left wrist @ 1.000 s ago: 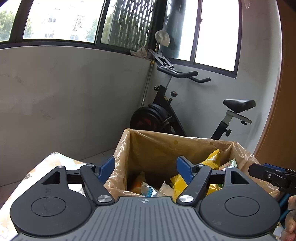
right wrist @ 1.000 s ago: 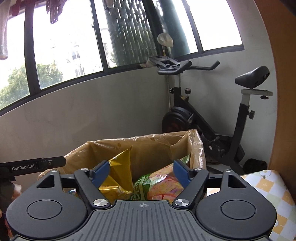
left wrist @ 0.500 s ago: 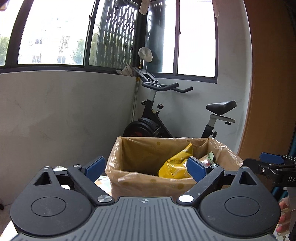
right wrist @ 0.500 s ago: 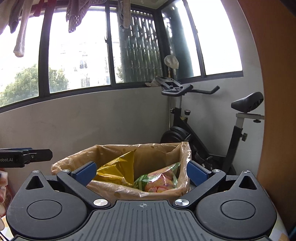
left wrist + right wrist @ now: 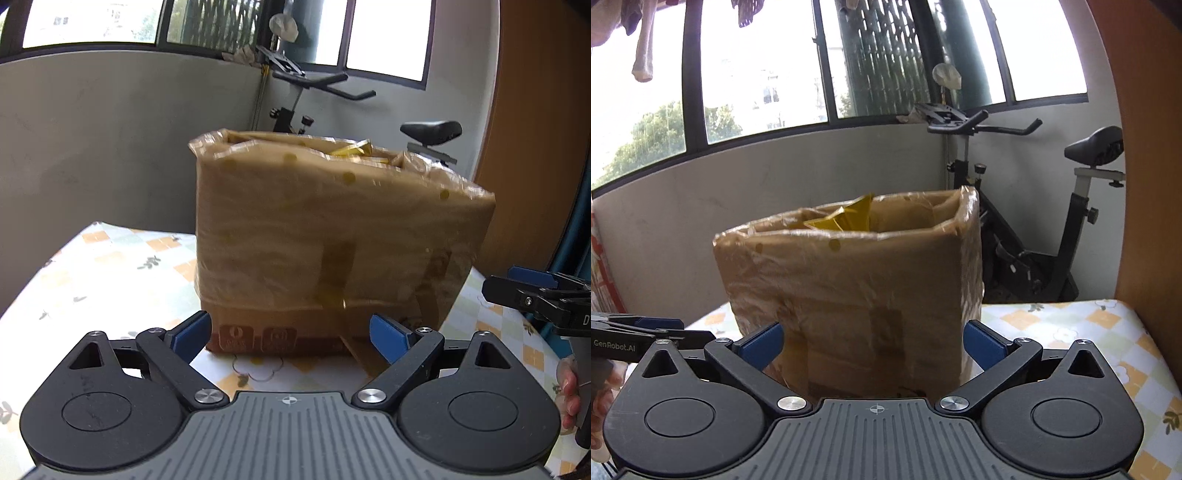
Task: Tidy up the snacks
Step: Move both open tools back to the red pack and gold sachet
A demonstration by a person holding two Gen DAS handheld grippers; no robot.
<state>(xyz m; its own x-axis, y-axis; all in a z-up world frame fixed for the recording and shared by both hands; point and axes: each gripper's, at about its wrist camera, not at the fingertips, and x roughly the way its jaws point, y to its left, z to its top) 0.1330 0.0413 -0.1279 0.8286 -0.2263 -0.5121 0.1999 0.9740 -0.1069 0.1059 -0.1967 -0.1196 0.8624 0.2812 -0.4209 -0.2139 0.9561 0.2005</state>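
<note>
1. Cardboard box (image 5: 332, 236), brown, lined with a crinkled translucent plastic bag folded down over the rim and most of the walls; printed symbols along the bare bottom strip.
2. Stands upright on the checked floral tablecloth (image 5: 110, 266), near the table's far edge, in front of the grey wall and the exercise bike (image 5: 1034, 229).
3. Inside: yellow snack packet (image 5: 846, 218), only its crumpled top peeking above the rim; other contents hidden from this low angle.
4. Left gripper (image 5: 290, 334): jaws spread but closing slightly, nothing between the blue pads, low before the box's base.
5. Right gripper (image 5: 873, 345): released, jaws wide apart, box front framed between the pads; contact cannot be told.
6. Fingers (image 5: 567, 391) of the person's right hand visible at the frame's edge.
</note>
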